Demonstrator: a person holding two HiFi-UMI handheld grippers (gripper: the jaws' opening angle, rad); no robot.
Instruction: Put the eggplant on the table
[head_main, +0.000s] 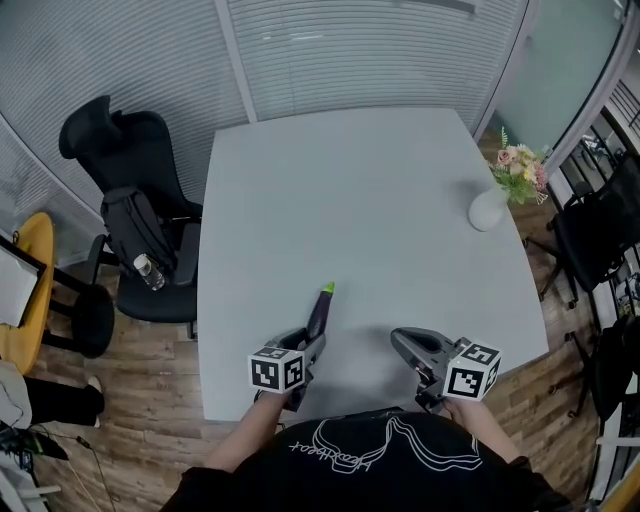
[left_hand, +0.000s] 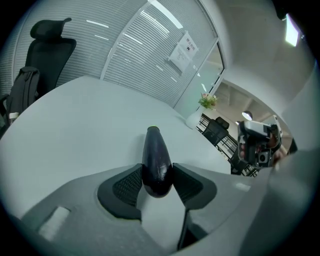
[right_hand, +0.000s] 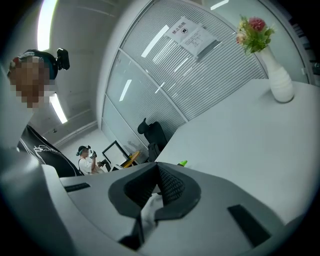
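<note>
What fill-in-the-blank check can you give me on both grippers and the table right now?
The left gripper clamps the dark purple eggplant, whose stem tip is coloured ___.
The right gripper has its jaws ___, with nothing between them.
In the head view, the white vase of flowers stands near the pale grey table's ___ edge.
Missing words: green; shut; right.

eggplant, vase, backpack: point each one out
eggplant (left_hand: 156, 157): left gripper view, middle of its dark body.
vase (head_main: 487, 211): head view, its white belly.
backpack (head_main: 138, 232): head view, its black front.
</note>
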